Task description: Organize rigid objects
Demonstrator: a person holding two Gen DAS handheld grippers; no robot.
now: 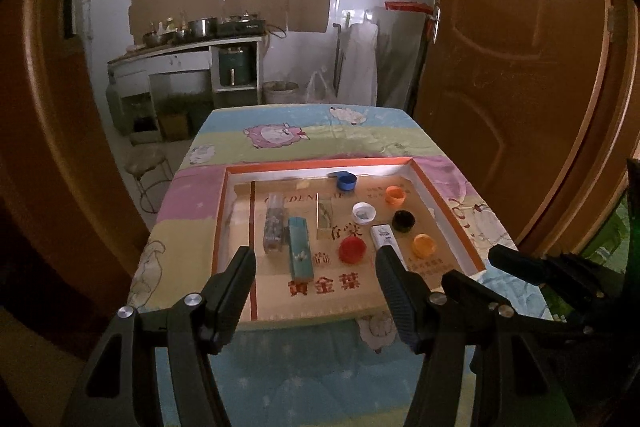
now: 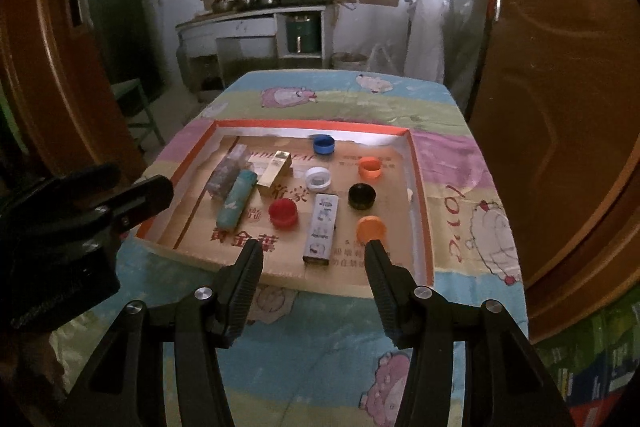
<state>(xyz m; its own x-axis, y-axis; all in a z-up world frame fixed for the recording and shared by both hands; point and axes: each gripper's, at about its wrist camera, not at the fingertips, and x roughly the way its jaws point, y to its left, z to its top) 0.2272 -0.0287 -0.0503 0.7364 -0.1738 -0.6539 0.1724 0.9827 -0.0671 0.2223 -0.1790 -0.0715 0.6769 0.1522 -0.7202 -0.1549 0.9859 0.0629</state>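
Observation:
A shallow cardboard tray (image 1: 436, 195) (image 2: 420, 187) with an orange rim lies on the table. In it lie a teal lighter (image 1: 299, 247) (image 2: 236, 201), a clear box (image 1: 274, 225) (image 2: 228, 173), a gold box (image 2: 276, 169), a white patterned box (image 1: 384, 235) (image 2: 322, 227), and several bottle caps: red (image 1: 352, 251) (image 2: 283, 211), black (image 1: 403, 219) (image 2: 362, 195), white (image 1: 364, 213) (image 2: 318, 177), blue (image 1: 346, 180) (image 2: 323, 143) and two orange (image 1: 424, 244) (image 2: 370, 167). My left gripper (image 1: 316, 263) is open and empty above the tray's near edge. My right gripper (image 2: 314, 259) is open and empty over the tray's near edge.
The table wears a pastel cartoon cloth (image 1: 280, 139) (image 2: 472, 227). Brown doors (image 1: 520, 67) (image 2: 560, 87) stand on both sides. A kitchen counter (image 1: 188, 47) with pots is at the back, and a stool (image 1: 148, 167) stands left of the table.

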